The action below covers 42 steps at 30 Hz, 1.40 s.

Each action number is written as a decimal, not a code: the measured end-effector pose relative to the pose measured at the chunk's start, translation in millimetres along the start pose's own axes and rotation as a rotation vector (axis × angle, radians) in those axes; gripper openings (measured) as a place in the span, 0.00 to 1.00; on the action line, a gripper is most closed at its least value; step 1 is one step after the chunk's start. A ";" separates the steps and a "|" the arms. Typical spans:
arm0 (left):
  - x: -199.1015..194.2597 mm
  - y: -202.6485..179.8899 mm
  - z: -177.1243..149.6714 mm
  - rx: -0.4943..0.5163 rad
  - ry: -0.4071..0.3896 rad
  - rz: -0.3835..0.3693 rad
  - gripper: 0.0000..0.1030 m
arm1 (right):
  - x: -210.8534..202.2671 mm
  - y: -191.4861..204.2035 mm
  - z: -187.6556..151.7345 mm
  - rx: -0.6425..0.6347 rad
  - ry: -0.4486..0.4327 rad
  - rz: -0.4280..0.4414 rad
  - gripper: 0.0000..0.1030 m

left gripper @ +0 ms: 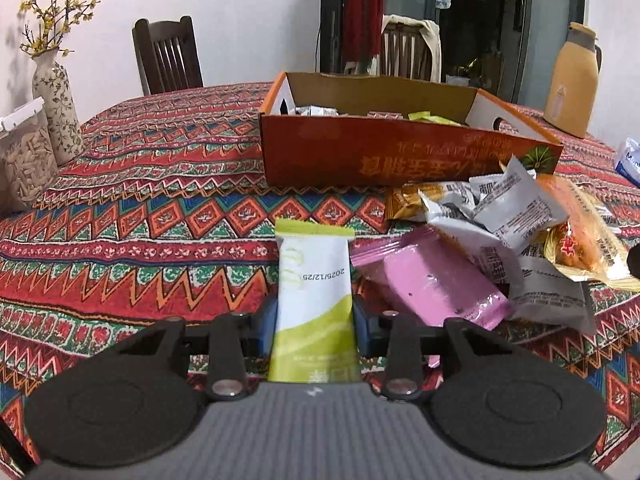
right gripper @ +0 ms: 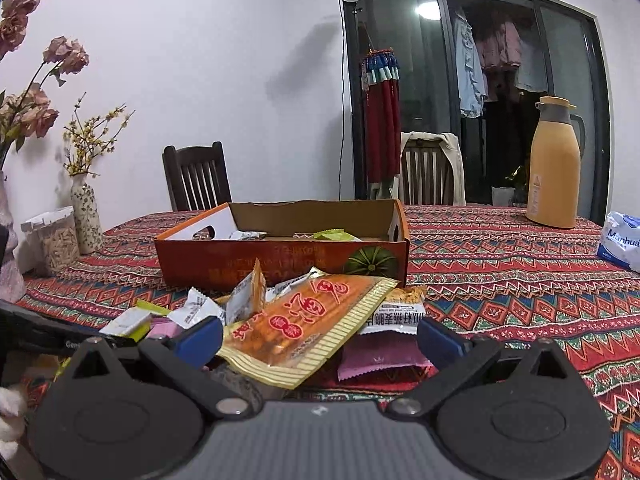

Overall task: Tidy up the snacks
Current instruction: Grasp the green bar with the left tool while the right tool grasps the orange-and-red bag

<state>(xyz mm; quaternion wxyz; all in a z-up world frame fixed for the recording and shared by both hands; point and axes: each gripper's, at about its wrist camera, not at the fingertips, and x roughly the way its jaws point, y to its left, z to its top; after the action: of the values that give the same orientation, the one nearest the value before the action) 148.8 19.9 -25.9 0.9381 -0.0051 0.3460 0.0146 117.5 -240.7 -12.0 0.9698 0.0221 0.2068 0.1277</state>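
My left gripper (left gripper: 316,320) is shut on a white and green snack packet (left gripper: 314,280), which stands upright between its blue pads over the patterned tablecloth. To its right lies a pile of snack packets (left gripper: 500,220), with a pink packet (left gripper: 432,284) nearest. Behind stands an open orange cardboard box (left gripper: 400,156) with a few packets inside. My right gripper (right gripper: 320,340) is open, its fingers (right gripper: 200,338) spread wide either side of a long orange and yellow packet (right gripper: 304,328) on top of the pile. The orange cardboard box (right gripper: 280,260) sits just beyond.
A flowered vase (left gripper: 56,100) and a clear jar of seeds (left gripper: 24,160) stand at the table's left. At the right are a tan thermos jug (right gripper: 554,168) and a tissue pack (right gripper: 622,240). Two wooden chairs (right gripper: 198,176) are behind the table.
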 end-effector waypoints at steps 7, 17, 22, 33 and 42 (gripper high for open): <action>-30.9 8.7 13.4 -0.027 -0.143 -0.017 0.37 | -0.2 -1.5 0.8 0.017 0.003 0.000 1.00; -19.5 7.2 53.0 -0.060 -0.325 -0.023 0.38 | 18.7 7.6 28.9 0.030 0.001 -0.031 1.00; 8.8 15.2 48.8 -0.086 -0.281 -0.025 0.37 | 42.5 8.8 33.6 0.020 0.064 -0.071 0.83; 6.6 14.5 37.6 -0.058 -0.283 -0.078 0.38 | 87.0 19.4 32.0 0.000 0.175 -0.150 0.81; 5.5 14.3 36.5 -0.056 -0.282 -0.105 0.38 | 86.8 29.1 14.3 -0.078 0.185 -0.165 0.66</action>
<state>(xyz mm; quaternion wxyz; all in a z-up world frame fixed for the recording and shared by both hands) 176.2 35.1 -1.7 0.9764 -0.0474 0.2094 -0.0242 192.9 -190.1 -30.5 0.9539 -0.0446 0.2914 0.0568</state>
